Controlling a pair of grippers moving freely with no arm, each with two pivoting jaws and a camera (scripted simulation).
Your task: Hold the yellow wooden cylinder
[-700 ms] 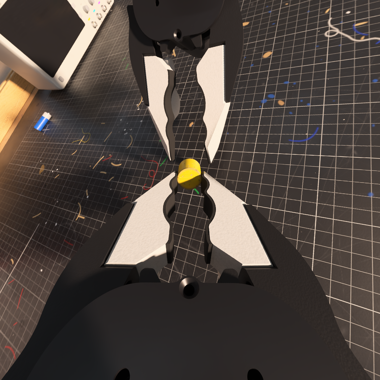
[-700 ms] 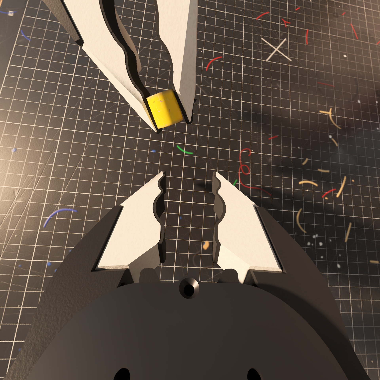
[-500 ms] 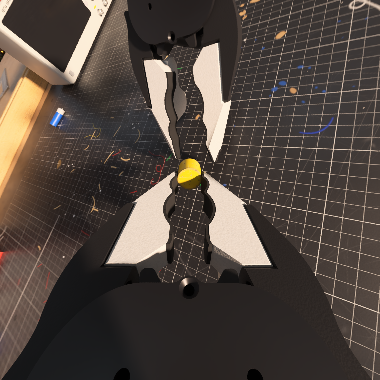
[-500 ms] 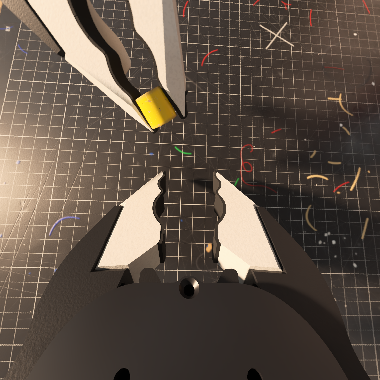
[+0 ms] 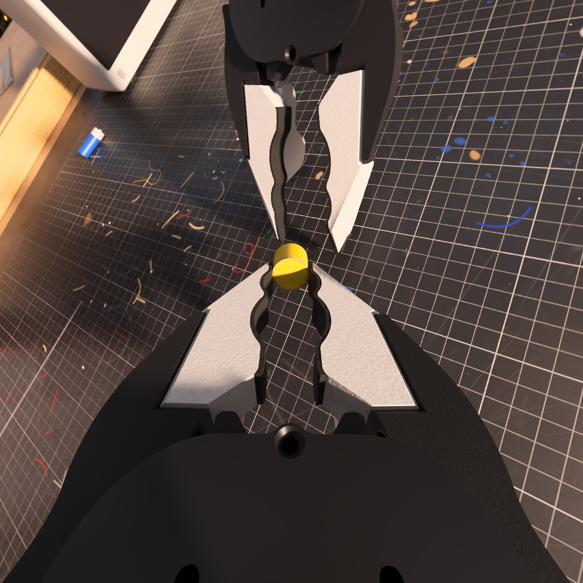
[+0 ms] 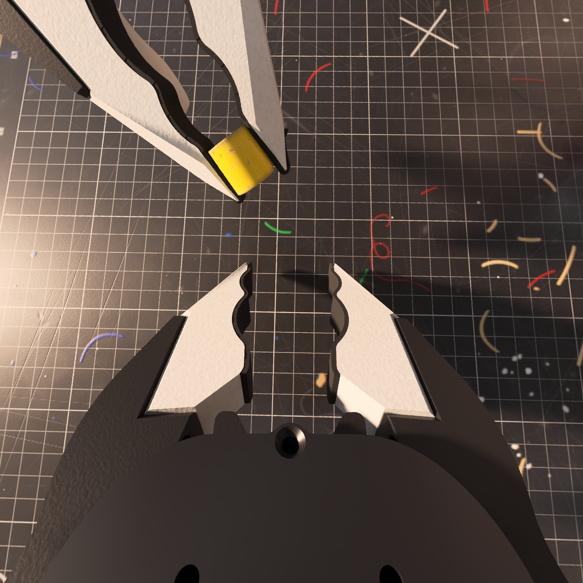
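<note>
A: Where's the yellow cylinder [image 5: 290, 271]?

B: Pinched by its flat ends at the fingertips of the left tool [image 5: 290, 273], clear above the dark gridded surface [image 5: 473, 284].

A: And the right tool [image 6: 290, 268]?

B: Facing it, fingers spread, nothing between them, tips just short of the cylinder.

A: Anything else down there?

B: A blue battery [image 5: 91, 142] near a white box [image 5: 94, 47], well apart from both tools.

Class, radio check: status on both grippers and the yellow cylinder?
Left gripper shut on yellow cylinder, clear of mat. Right gripper open, empty, facing it. Nothing between.
</note>
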